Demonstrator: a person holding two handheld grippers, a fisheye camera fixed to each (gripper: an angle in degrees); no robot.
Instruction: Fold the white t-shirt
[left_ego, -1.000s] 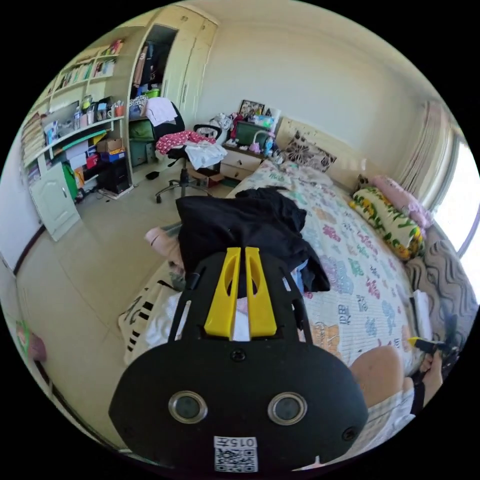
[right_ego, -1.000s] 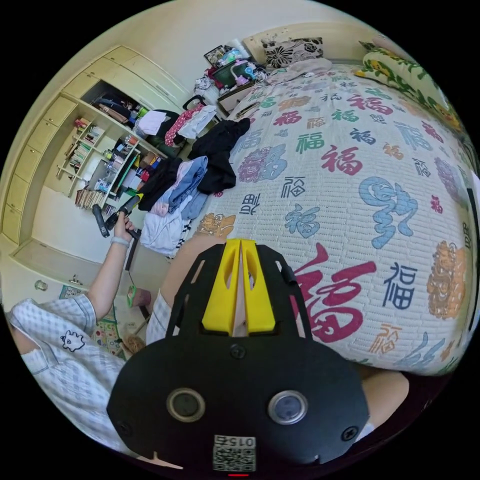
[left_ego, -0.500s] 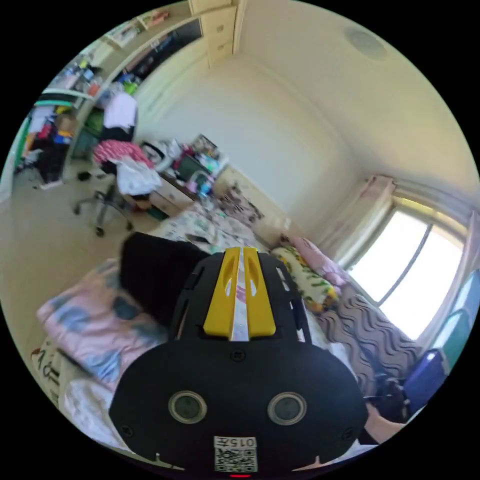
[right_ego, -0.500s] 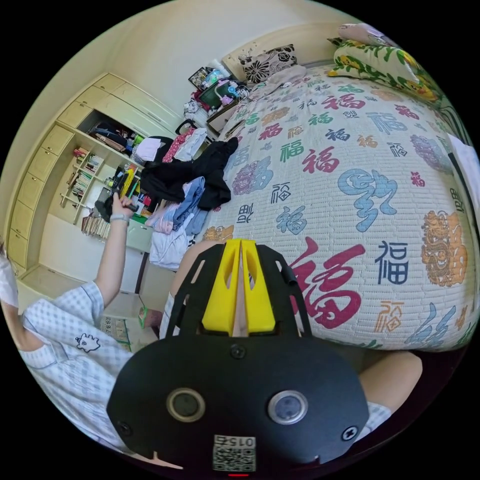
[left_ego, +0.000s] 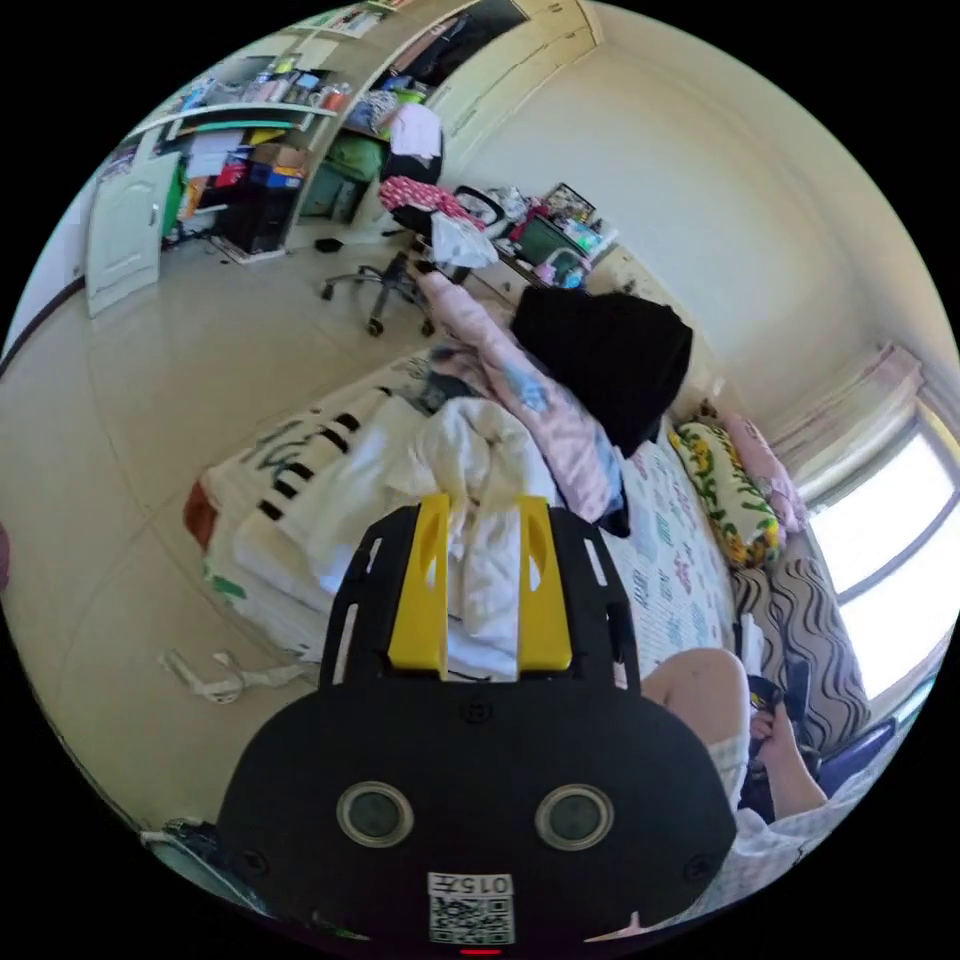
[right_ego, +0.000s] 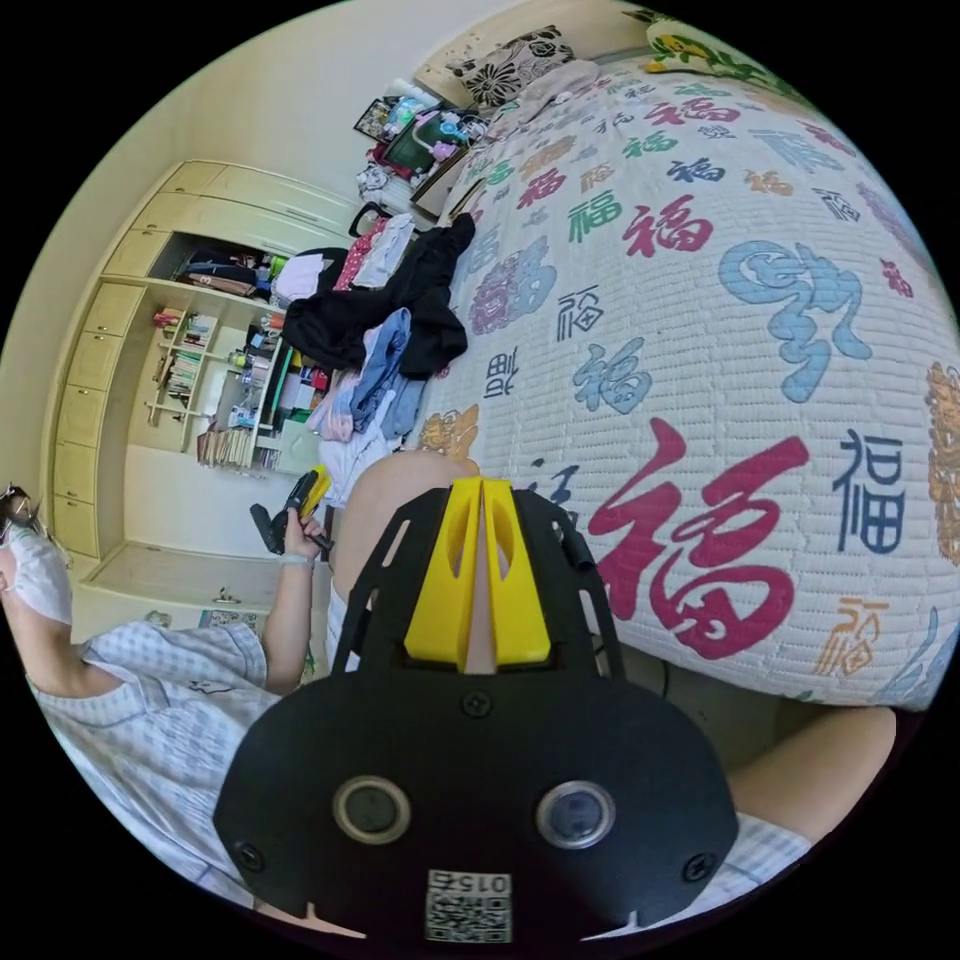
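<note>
T-shirt: white t-shirt (left_ego: 480, 480) lies bunched in the clothes pile (left_ego: 560, 400) at the bed's (right_ego: 700, 330) edge.
Left gripper (left_ego: 481, 575): jaws apart, cloth between.
Right gripper (right_ego: 478, 575): jaws together, empty.
Handling: probably soft, light; take a shoulder seam.

Pale walls (left_ego: 720, 190) and a beige tiled floor (left_ego: 130, 400) fill the upper and left frame. Open shelving (left_ego: 250, 130) stands upper left, an office chair (left_ego: 400, 270) beside it. A bright window (left_ego: 890, 560) glows right. A patterned bedspread (right_ego: 720, 330) fills the right gripper view's right half.
</note>
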